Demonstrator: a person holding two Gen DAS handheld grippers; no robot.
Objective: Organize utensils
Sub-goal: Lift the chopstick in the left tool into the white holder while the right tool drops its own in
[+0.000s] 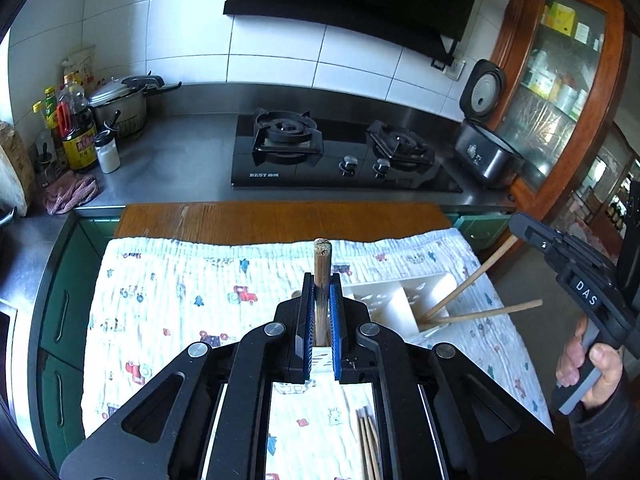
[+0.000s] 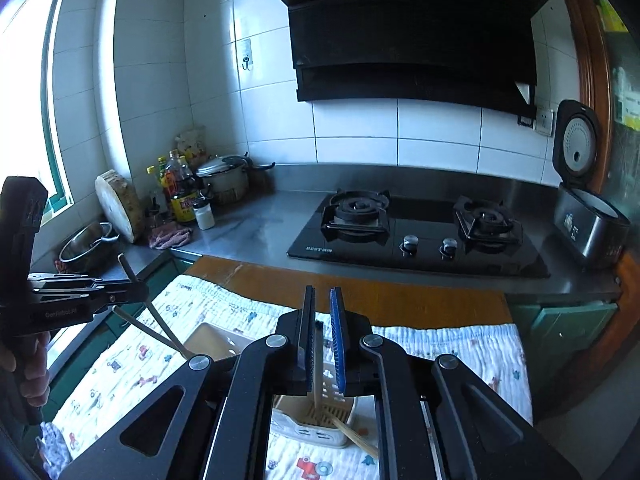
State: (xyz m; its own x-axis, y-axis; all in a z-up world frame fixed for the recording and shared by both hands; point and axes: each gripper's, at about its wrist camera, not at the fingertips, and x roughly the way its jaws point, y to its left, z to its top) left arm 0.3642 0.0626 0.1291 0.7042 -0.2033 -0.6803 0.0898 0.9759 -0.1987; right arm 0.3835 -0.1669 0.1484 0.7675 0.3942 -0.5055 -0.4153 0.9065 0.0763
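My left gripper (image 1: 320, 280) is shut on a wooden chopstick (image 1: 322, 264) and holds it upright over the white utensil holder (image 1: 394, 300) on the patterned cloth. Two chopsticks (image 1: 480, 292) lean out of the holder's right compartment. Several loose chopsticks (image 1: 368, 444) lie on the cloth below my left gripper. My right gripper (image 2: 322, 312) stands above the holder (image 2: 316, 420) with a thin chopstick (image 2: 318, 364) between its slightly parted jaws; whether the pads press it I cannot tell. The left gripper shows in the right wrist view (image 2: 128, 286), the right gripper in the left wrist view (image 1: 520, 224).
A patterned cloth (image 1: 168, 300) covers a wooden board (image 1: 280, 218) in front of a steel counter. Behind are a black gas hob (image 1: 340, 152), a rice cooker (image 1: 486, 148) at right, and bottles (image 1: 78, 132), a pot (image 1: 120, 108) and a rag (image 1: 70, 196) at left.
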